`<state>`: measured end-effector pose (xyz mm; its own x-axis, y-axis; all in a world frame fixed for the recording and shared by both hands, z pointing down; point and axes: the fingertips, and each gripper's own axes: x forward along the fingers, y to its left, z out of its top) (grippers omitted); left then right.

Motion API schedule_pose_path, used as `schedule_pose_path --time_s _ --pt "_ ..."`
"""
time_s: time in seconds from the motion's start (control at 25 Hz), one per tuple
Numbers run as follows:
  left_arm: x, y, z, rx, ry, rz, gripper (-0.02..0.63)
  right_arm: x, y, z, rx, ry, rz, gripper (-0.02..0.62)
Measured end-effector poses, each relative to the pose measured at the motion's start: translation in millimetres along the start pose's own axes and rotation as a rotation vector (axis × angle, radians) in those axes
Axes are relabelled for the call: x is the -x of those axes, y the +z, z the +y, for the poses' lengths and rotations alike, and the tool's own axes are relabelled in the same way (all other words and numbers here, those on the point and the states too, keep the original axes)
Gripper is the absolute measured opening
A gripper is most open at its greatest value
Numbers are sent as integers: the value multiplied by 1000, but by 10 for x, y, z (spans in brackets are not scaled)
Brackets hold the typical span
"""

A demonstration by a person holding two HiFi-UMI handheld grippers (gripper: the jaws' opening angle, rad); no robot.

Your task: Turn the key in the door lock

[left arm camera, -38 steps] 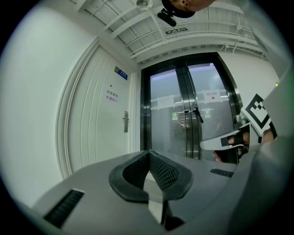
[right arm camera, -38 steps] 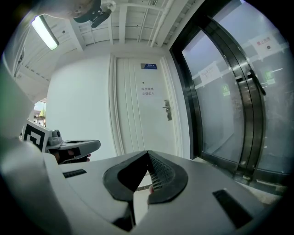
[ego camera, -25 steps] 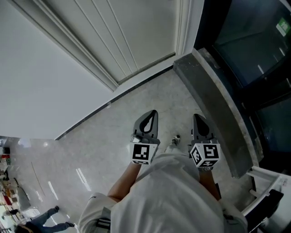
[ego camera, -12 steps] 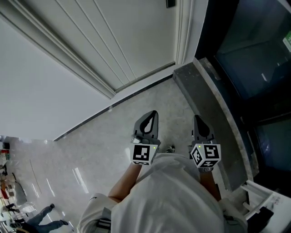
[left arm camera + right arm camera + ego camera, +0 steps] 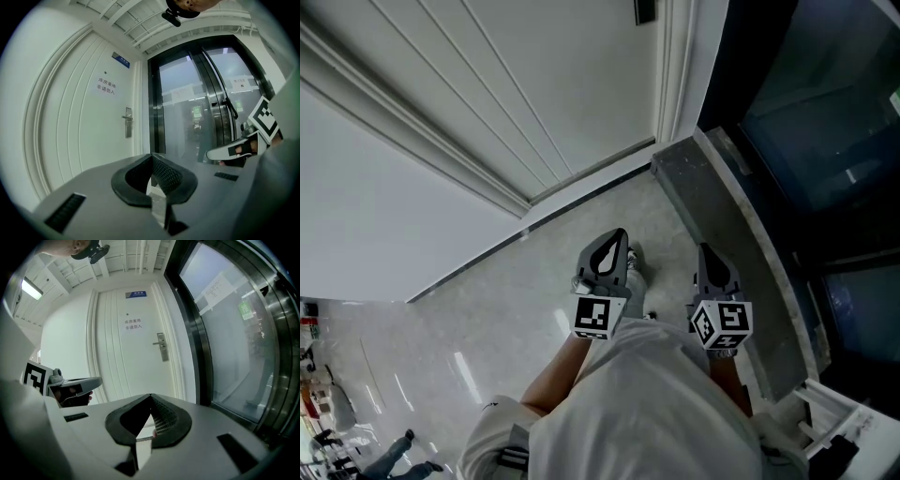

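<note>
A white panelled door (image 5: 136, 357) stands ahead, with a metal lock plate and lever handle (image 5: 162, 347) on its right side; the same lock plate (image 5: 128, 123) shows in the left gripper view. No key can be made out at this distance. In the head view the left gripper (image 5: 616, 236) and right gripper (image 5: 704, 249) are held side by side over the floor, both pointing at the door. The jaws of both are shut with nothing between them. A dark fitting (image 5: 645, 10) on the door shows at the top edge.
Dark glass doors (image 5: 206, 108) fill the right side, with a grey stone ledge (image 5: 722, 216) along their base. The door carries a small paper notice (image 5: 133, 324) and a blue sign (image 5: 136, 294). Pale polished floor (image 5: 516, 291) lies below. A distant person (image 5: 389, 452) is at the lower left.
Both grippers have moved forward toward the door together, side by side. The door's base and the stone ledge sit nearer, and a shoe has appeared beside the left gripper. The jaws stay shut.
</note>
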<state>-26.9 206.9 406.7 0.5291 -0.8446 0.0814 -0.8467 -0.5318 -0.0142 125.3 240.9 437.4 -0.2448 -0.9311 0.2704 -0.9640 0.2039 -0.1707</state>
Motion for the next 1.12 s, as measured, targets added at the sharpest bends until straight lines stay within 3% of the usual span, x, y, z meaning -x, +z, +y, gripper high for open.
schedule_pose_path --time_s 0.76,1.12 --pt "-1915 195 1035 20 -40 -19 8 -1891 681 -526 29 -47 22 2" --pt "-2464 293 1474 13 -49 -36 8 -2516 920 -586 44 -67 6 2"
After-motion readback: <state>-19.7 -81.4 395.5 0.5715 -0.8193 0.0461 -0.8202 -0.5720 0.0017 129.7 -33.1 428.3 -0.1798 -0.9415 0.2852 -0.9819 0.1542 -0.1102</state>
